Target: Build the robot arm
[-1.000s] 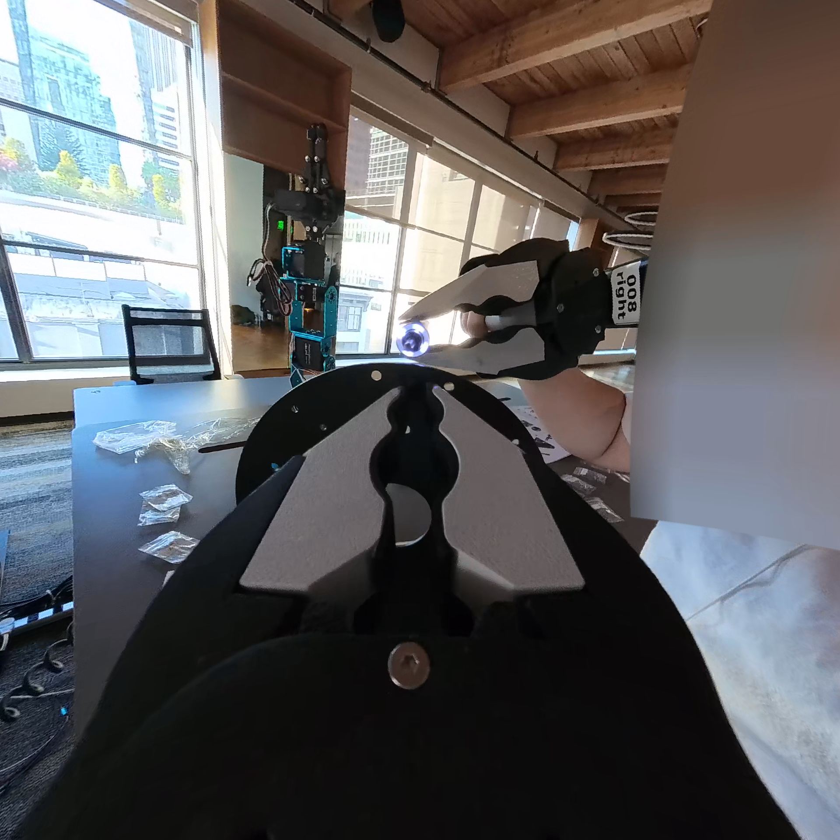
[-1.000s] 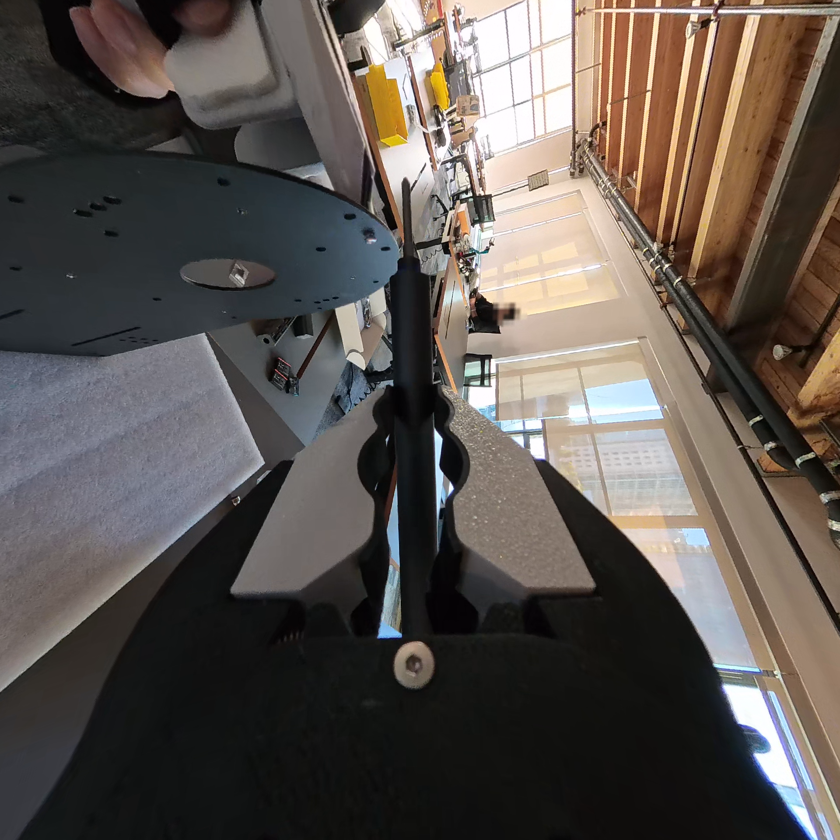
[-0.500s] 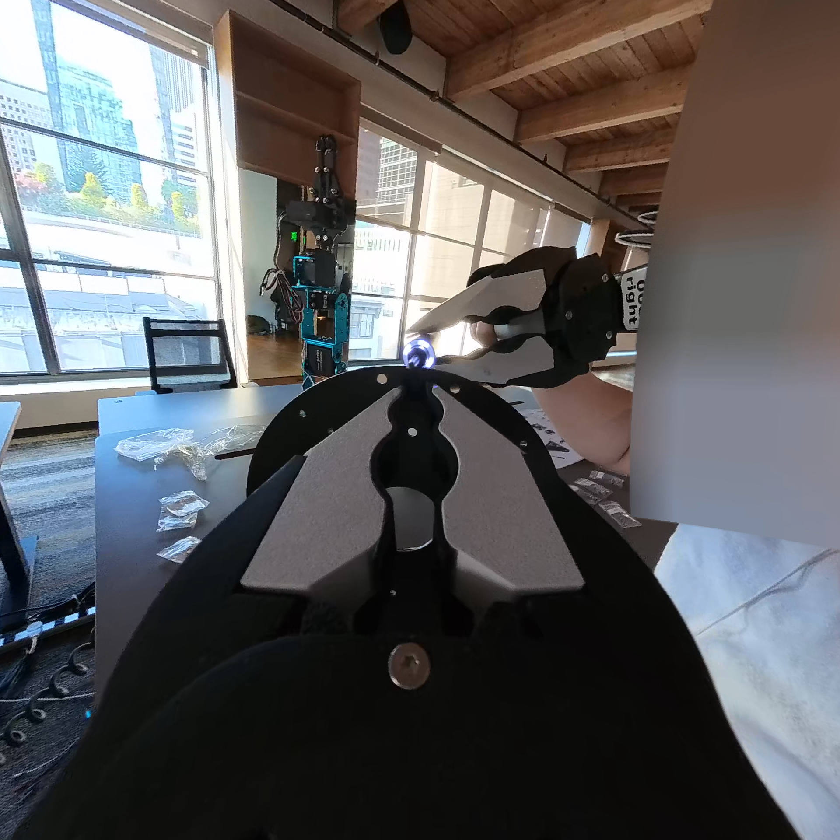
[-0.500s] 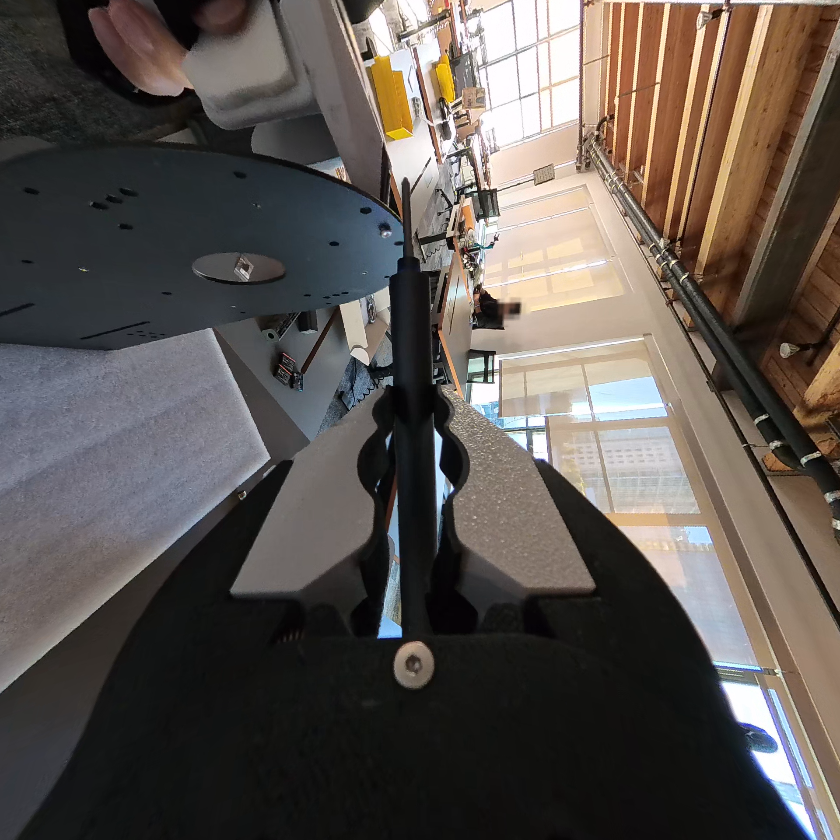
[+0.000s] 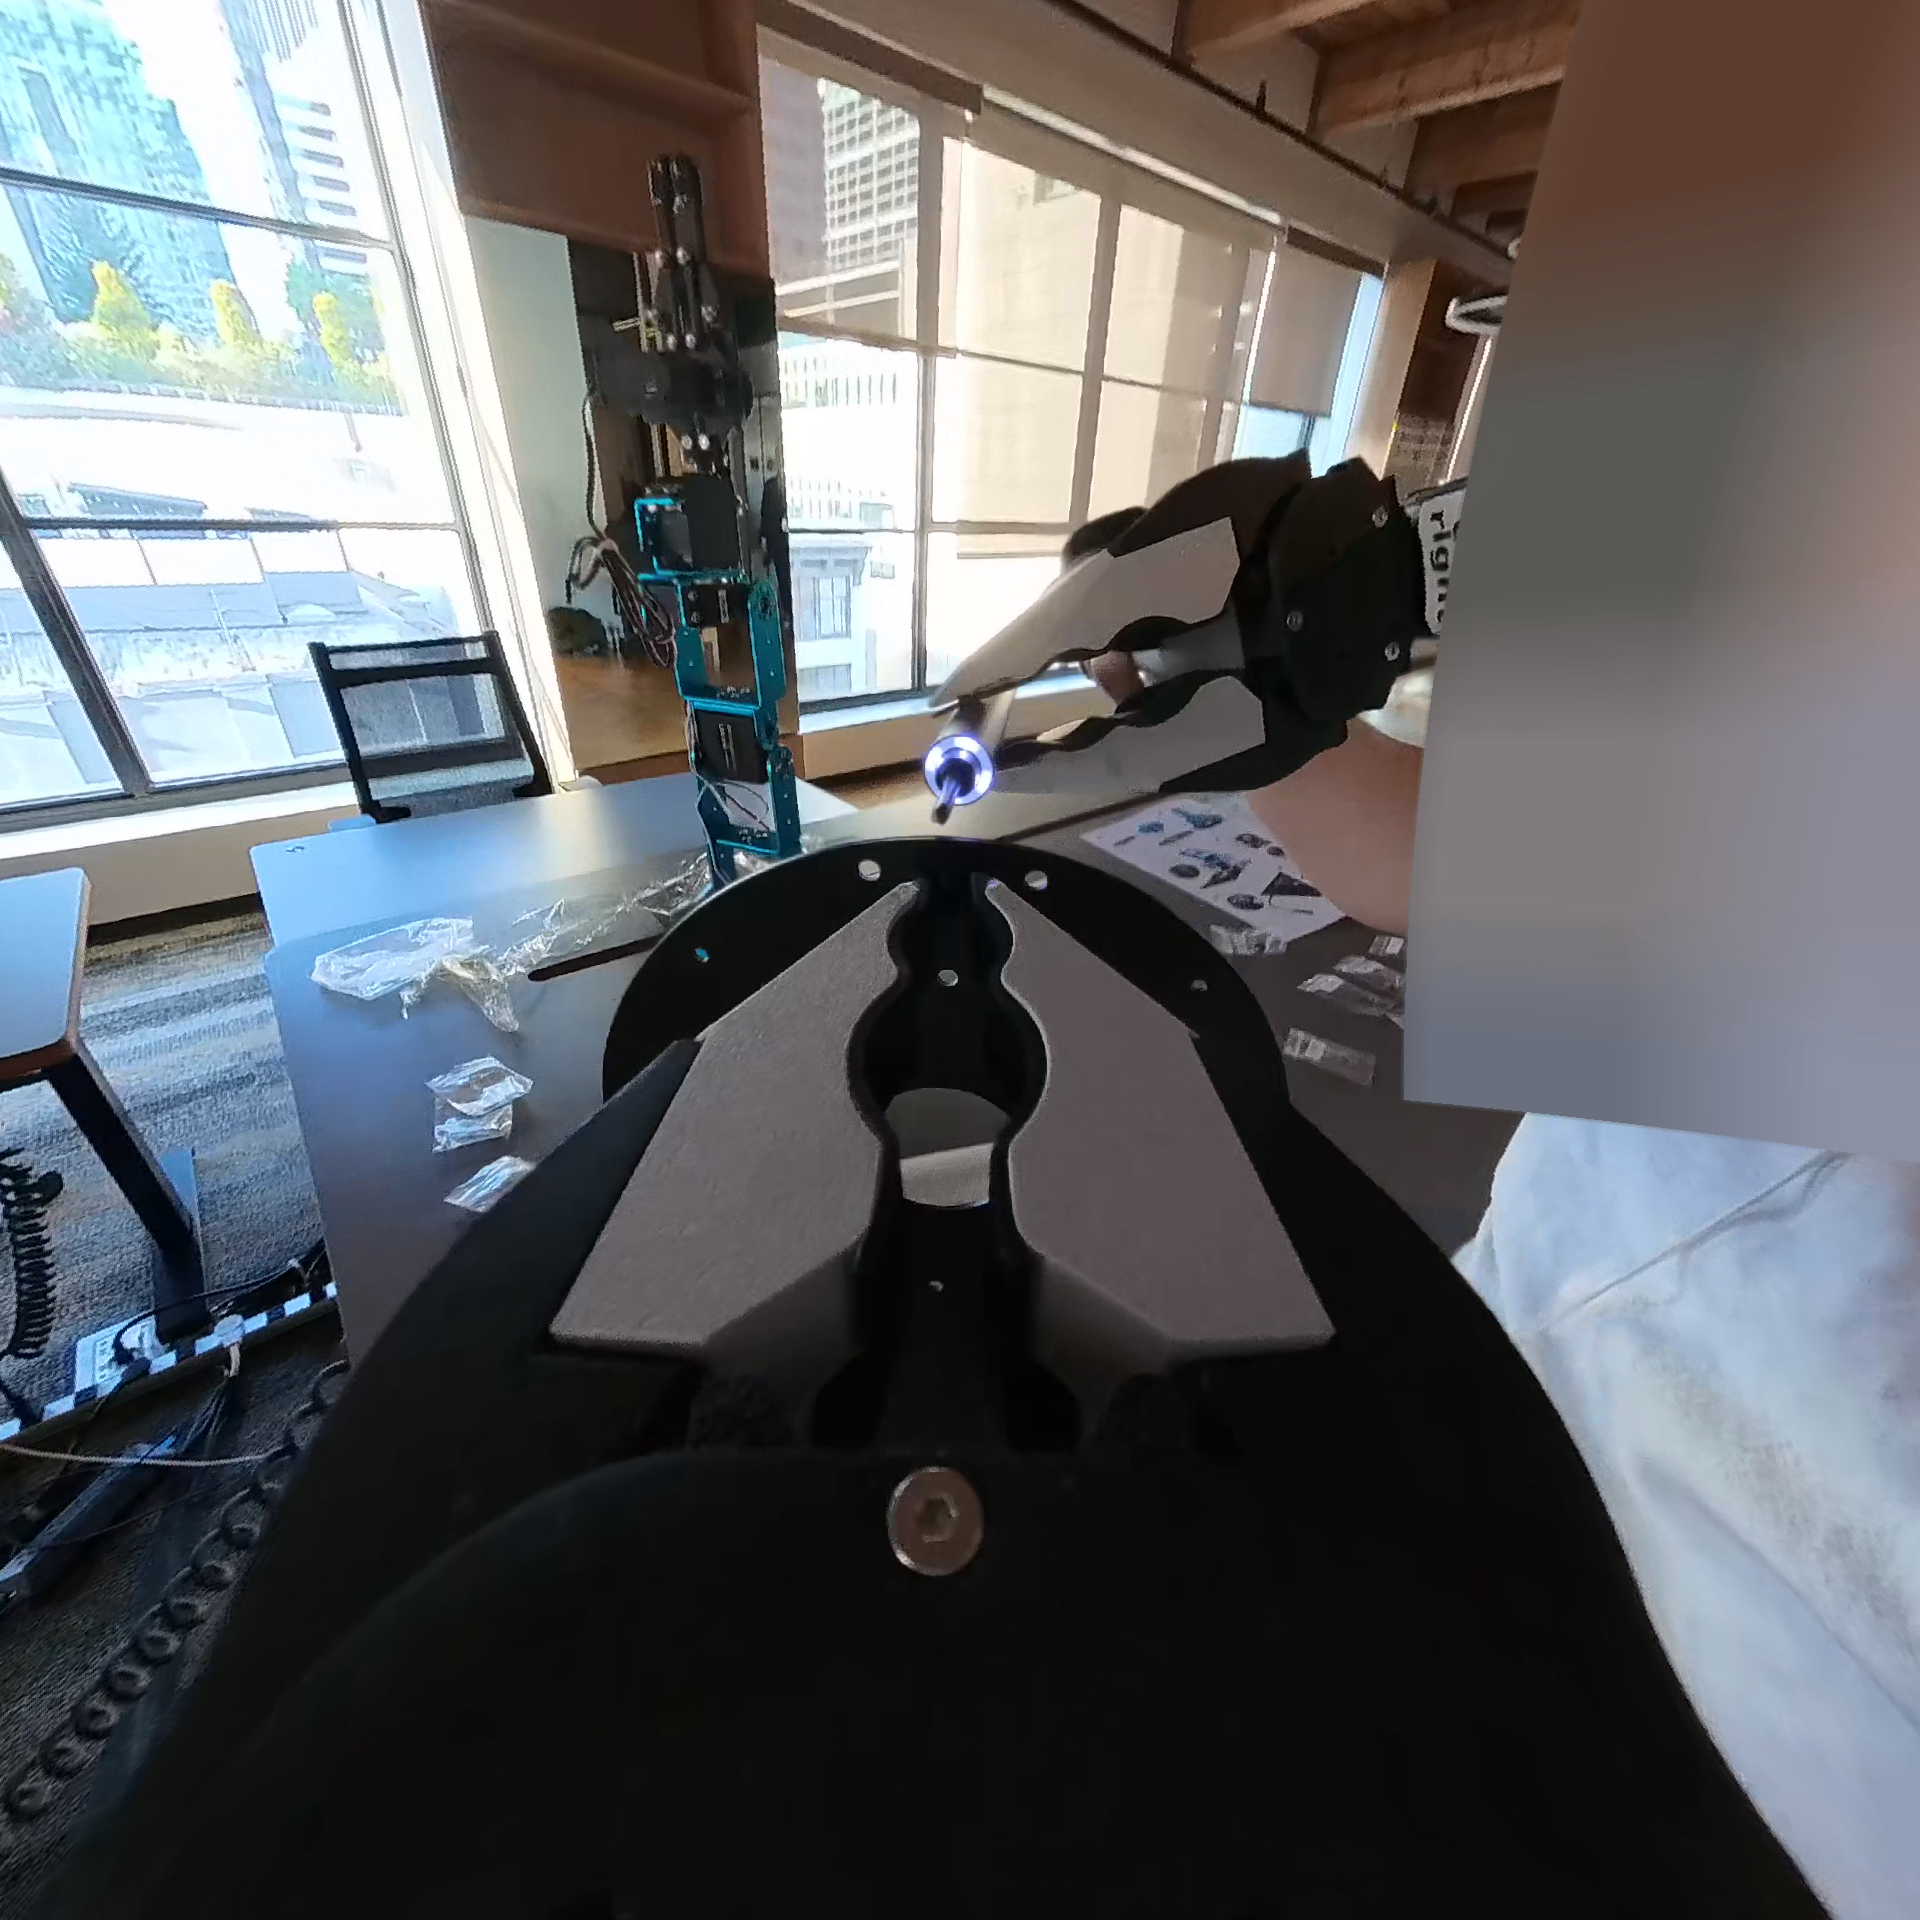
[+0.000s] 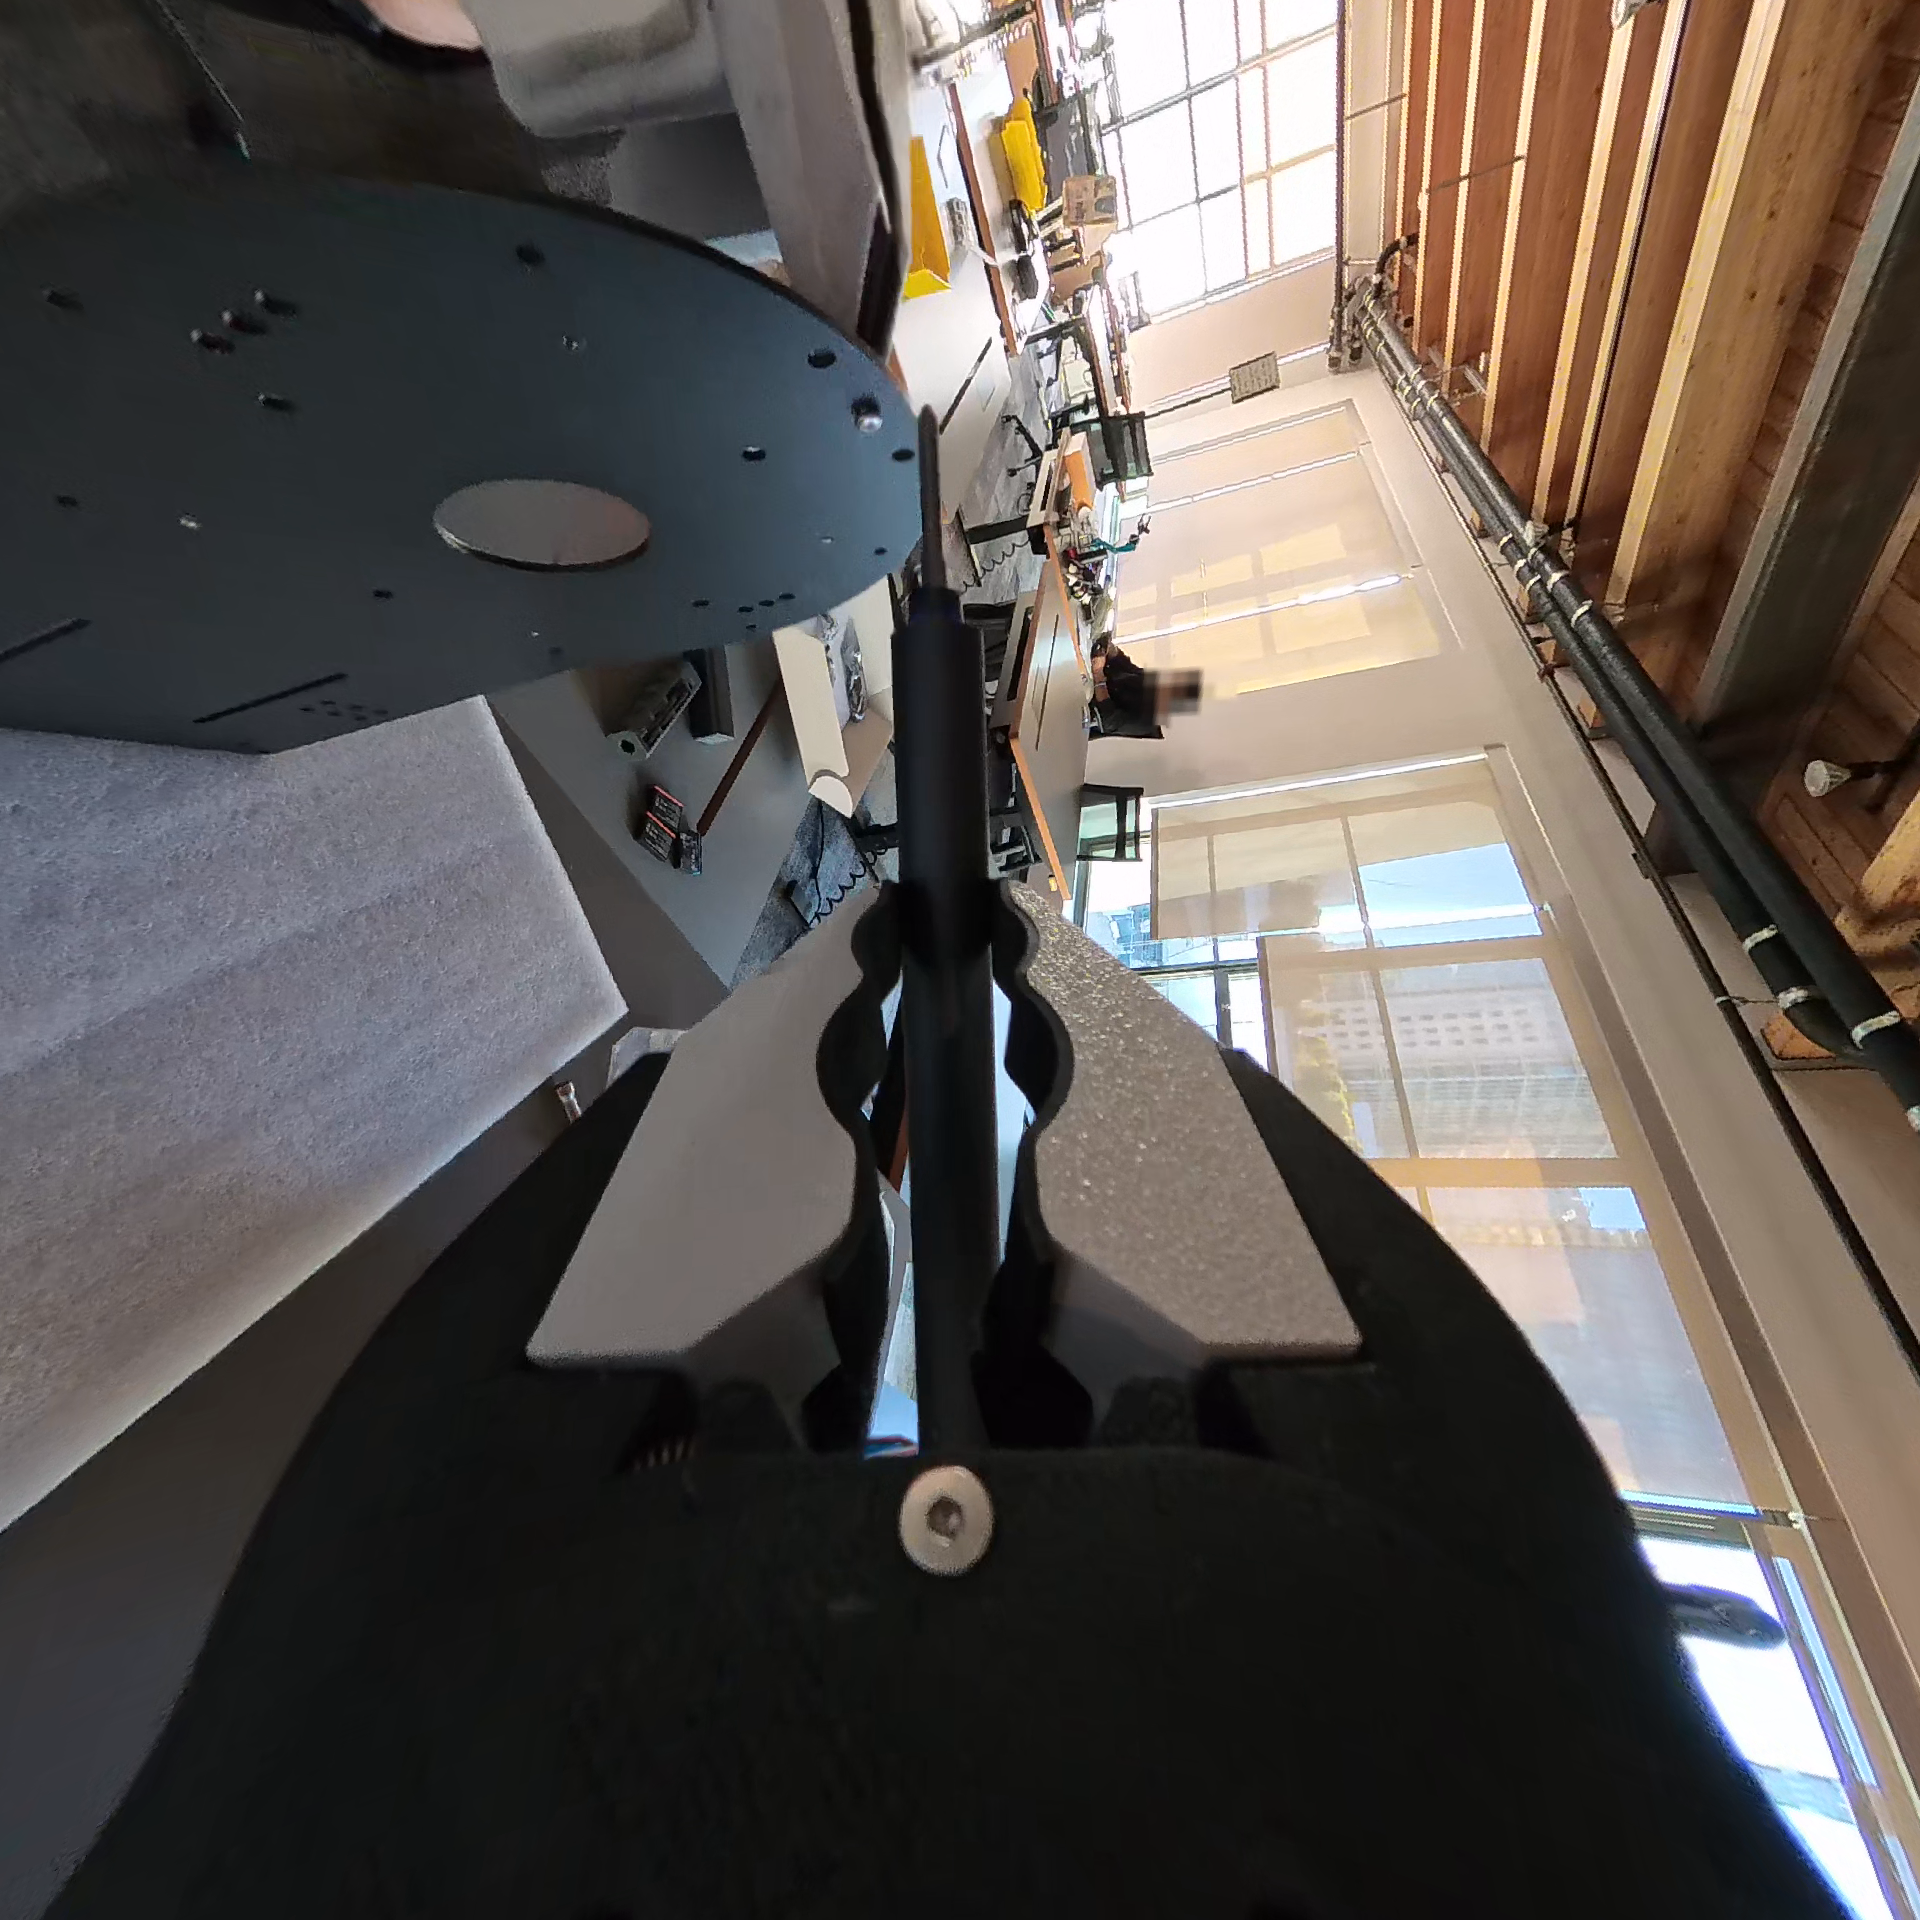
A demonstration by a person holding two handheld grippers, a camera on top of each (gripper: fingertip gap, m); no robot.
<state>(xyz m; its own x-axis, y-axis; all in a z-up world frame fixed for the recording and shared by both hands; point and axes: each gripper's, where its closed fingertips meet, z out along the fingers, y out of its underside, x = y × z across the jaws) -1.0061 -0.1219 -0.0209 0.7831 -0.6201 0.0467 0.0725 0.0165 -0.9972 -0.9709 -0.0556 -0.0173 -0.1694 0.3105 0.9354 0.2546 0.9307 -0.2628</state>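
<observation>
My left gripper [image 5: 945,888] is shut on a black round plate [image 5: 790,925] with small holes and holds it upright above the table. My right gripper [image 5: 992,727] is shut on a black electric screwdriver [image 5: 961,764] with a lit blue ring. Its bit points down at the plate's top rim, just above my left fingertips. In the right wrist view, my right gripper [image 6: 943,904] holds the screwdriver [image 6: 940,790] straight ahead. The bit tip lies close beside a small screw [image 6: 868,421] near the plate's [image 6: 416,416] rim; I cannot tell if they touch.
A dark table [image 5: 364,1091] carries several small plastic bags [image 5: 478,1101], a blue robot arm [image 5: 732,727] and a printed sheet [image 5: 1216,873]. A chair [image 5: 426,717] stands behind it. A person's forearm [image 5: 1351,842] is at the right. Cables lie on the floor at the left. Tip to tip, the grippers are about 8 cm apart.
The plate has turned and shifted in the right wrist view, with its rim screw now beside the bit tip. The left wrist view has swung, showing more table and floor.
</observation>
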